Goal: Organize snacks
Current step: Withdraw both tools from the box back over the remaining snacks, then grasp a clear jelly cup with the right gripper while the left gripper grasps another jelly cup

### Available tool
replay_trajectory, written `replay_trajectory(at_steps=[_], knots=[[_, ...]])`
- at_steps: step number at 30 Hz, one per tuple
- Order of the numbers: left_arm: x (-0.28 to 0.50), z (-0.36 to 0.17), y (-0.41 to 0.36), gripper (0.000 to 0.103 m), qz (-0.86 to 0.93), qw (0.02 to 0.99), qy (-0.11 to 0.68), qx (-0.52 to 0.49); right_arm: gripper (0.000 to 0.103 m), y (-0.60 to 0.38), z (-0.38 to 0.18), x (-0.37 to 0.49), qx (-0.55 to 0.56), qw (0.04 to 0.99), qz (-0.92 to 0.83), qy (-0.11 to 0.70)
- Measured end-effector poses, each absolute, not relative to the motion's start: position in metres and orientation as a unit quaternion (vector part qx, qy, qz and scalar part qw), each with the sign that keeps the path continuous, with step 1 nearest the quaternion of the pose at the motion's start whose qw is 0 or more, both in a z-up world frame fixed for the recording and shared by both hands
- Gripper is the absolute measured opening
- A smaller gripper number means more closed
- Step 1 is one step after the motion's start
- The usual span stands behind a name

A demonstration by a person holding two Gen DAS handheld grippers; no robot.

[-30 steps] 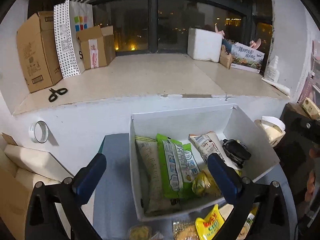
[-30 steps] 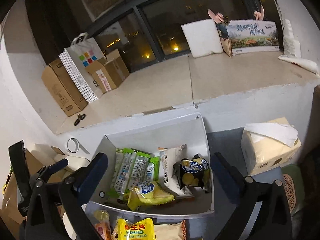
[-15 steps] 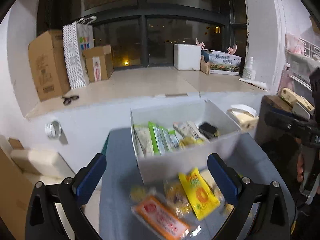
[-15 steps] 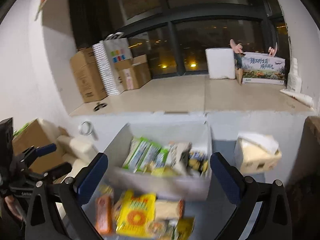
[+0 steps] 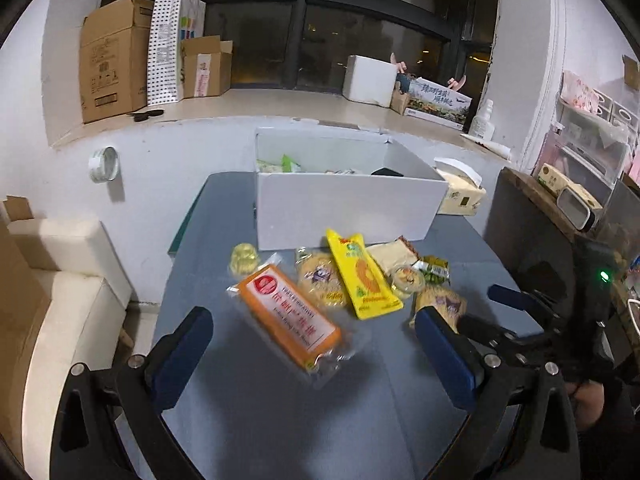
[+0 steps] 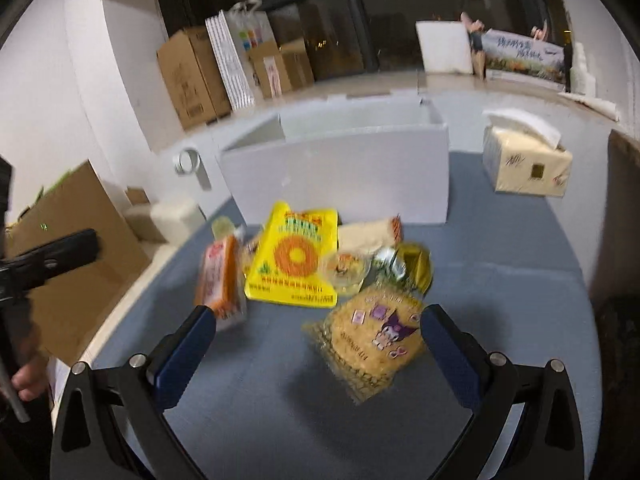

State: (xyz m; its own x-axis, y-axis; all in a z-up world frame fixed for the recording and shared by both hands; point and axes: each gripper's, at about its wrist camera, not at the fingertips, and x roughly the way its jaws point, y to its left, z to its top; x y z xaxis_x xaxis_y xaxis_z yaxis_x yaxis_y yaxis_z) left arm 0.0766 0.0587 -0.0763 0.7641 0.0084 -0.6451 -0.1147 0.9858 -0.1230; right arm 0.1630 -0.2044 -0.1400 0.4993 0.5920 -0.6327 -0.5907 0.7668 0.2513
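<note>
Two tools hang over the blue-grey surface (image 5: 280, 420), both spread wide and holding nothing: the left tool (image 5: 316, 344) above the near end of the orange packet, the right tool (image 6: 318, 344) framing the clear bag of yellow pieces.

Loose snacks lie in one cluster just in front of the white rectangular cardboard box (image 5: 344, 208). Going left to right in the left wrist view, one can count eight:
- one small round pale-yellow jelly cup (image 5: 243, 258);
- one long orange packet in clear wrap (image 5: 290, 320), lying diagonally;
- one clear bag of round biscuits (image 5: 320, 278), touching the orange packet;
- one flat yellow pouch with an orange circle (image 5: 362, 276), partly over the biscuits;
- one beige wrapped slab (image 5: 390, 254) just beside the box wall;
- one small clear round cup (image 5: 407, 279);
- one green-gold foil packet (image 5: 434, 272);
- one clear bag of yellow pieces with purple cartoon print (image 6: 372, 340), nearest the right tool.

Inside the box only the tops of a few packets show, too few visible to count. One cream tissue box (image 6: 524, 160) stands to the right of it, apart.
</note>
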Motion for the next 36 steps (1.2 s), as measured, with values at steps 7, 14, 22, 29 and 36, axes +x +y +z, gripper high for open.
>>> replay_trajectory(at_steps=[7,14,22,29,36], knots=[[0.068,-0.08,0.062,0.103,0.064,0.931,0.35,-0.079,0.103,-0.173,-0.158,0.191,-0.012,0.846,0.353,0.399],[0.067,-0.079,0.066,0.103,0.068,0.929,0.353,-0.083,0.103,-0.15,-0.177,0.231,-0.038,0.837,0.337,0.429],[0.069,-0.087,0.068,0.103,0.069,0.925,0.363,-0.088,0.077,-0.152,-0.194,0.249,-0.045,0.83,0.319,0.455],[0.074,-0.095,0.066,0.103,0.071,0.922,0.37,-0.086,0.045,-0.162,-0.187,0.244,-0.045,0.842,0.316,0.434],[0.093,-0.105,0.069,0.103,0.072,0.919,0.379,-0.074,0.045,-0.192,-0.145,0.207,-0.018,0.863,0.332,0.381]])
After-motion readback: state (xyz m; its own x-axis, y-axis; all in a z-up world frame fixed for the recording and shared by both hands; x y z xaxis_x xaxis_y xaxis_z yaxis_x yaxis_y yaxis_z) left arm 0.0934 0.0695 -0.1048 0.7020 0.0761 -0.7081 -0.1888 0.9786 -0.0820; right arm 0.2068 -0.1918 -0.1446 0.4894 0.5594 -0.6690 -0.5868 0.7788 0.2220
